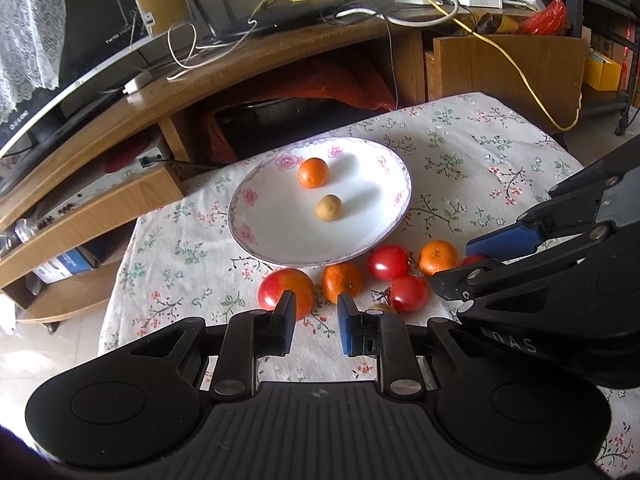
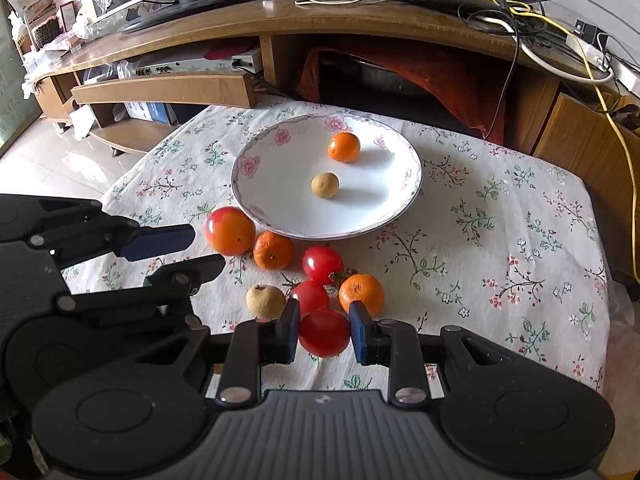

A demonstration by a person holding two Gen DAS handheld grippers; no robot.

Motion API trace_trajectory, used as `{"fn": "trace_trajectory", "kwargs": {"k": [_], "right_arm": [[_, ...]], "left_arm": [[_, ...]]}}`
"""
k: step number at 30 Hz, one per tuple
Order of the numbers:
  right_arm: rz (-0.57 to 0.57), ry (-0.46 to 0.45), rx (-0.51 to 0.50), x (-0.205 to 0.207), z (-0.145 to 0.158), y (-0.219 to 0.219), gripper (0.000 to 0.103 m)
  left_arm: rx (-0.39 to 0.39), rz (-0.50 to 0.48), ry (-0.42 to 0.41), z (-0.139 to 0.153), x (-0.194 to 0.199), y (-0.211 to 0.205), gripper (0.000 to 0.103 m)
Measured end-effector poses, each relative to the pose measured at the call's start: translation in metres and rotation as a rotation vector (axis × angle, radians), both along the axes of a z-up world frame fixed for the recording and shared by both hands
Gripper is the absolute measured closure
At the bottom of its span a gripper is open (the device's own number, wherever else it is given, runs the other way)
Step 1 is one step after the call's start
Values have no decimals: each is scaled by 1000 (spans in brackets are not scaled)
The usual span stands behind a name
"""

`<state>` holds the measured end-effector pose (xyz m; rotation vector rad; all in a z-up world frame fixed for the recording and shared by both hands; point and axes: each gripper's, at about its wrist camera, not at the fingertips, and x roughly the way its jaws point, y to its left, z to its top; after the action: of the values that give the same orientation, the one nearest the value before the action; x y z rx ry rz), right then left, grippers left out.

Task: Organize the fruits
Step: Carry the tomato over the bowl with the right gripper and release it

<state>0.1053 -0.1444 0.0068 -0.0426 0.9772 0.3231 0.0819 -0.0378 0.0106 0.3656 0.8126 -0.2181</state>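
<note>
A white floral plate (image 1: 276, 236) (image 2: 280, 216) holds a small orange (image 1: 313, 173) (image 2: 344, 147) and a tan longan (image 1: 329, 207) (image 2: 325, 185). In front of it lie a large red-orange fruit (image 1: 280, 286) (image 2: 230, 230), two oranges (image 1: 341, 282) (image 1: 438, 257), red tomatoes (image 1: 388, 263) (image 1: 409, 293) and a second longan (image 2: 265, 301). My left gripper (image 1: 316, 324) is open and empty, just before the big fruit. My right gripper (image 2: 325, 330) has its jaws around a red tomato (image 2: 325, 333), touching both pads.
The low table wears a floral cloth (image 2: 500, 240). Behind it stands a wooden TV cabinet (image 1: 224, 76) with cables, a router and a monitor. Tiled floor (image 2: 44, 168) lies to the left of the table.
</note>
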Motion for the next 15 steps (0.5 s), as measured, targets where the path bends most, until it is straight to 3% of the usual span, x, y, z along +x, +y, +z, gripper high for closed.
{"fn": "trace_trajectory", "kwargs": {"k": [15], "right_arm": [[-34, -25, 41, 34, 10, -7, 84]], "left_arm": [[-22, 14, -41, 11, 36, 2, 75]]}}
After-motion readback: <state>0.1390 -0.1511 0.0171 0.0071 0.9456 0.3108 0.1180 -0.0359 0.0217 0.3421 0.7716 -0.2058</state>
